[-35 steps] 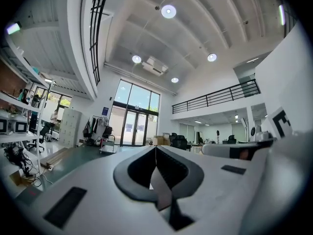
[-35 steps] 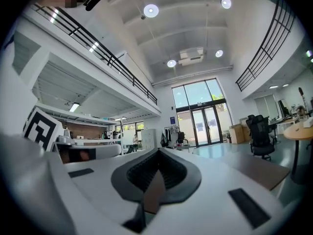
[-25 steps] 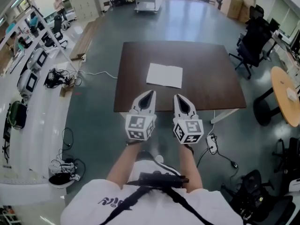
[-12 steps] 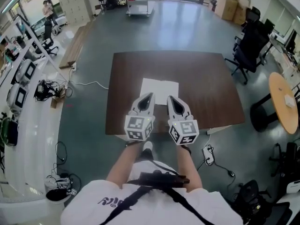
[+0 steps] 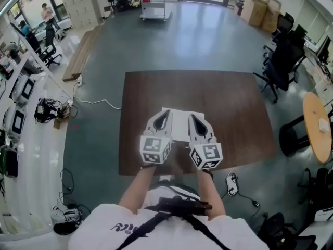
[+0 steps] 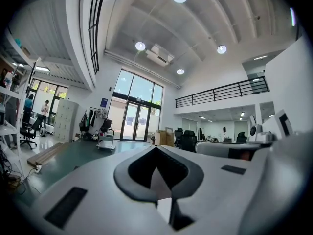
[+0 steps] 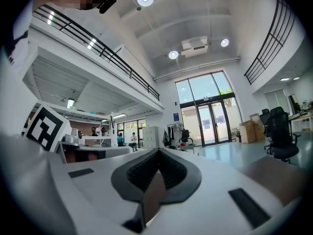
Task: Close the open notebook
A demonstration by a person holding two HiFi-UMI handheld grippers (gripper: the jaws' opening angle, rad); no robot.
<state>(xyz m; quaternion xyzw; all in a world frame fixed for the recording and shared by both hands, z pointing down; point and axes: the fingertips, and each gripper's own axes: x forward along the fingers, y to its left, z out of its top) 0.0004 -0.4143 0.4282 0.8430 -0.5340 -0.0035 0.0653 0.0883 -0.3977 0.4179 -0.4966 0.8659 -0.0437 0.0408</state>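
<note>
Notebook (image 5: 180, 123) — open, white pages flat — on brown table (image 5: 234, 105)

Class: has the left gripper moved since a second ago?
Yes. The left gripper went forward, from the table's near edge to above the notebook.

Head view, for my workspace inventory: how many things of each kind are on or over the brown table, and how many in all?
Open notebook: 1
Grippers: 2 (left gripper, right gripper)
Brown table: 1
Total: 4
</note>
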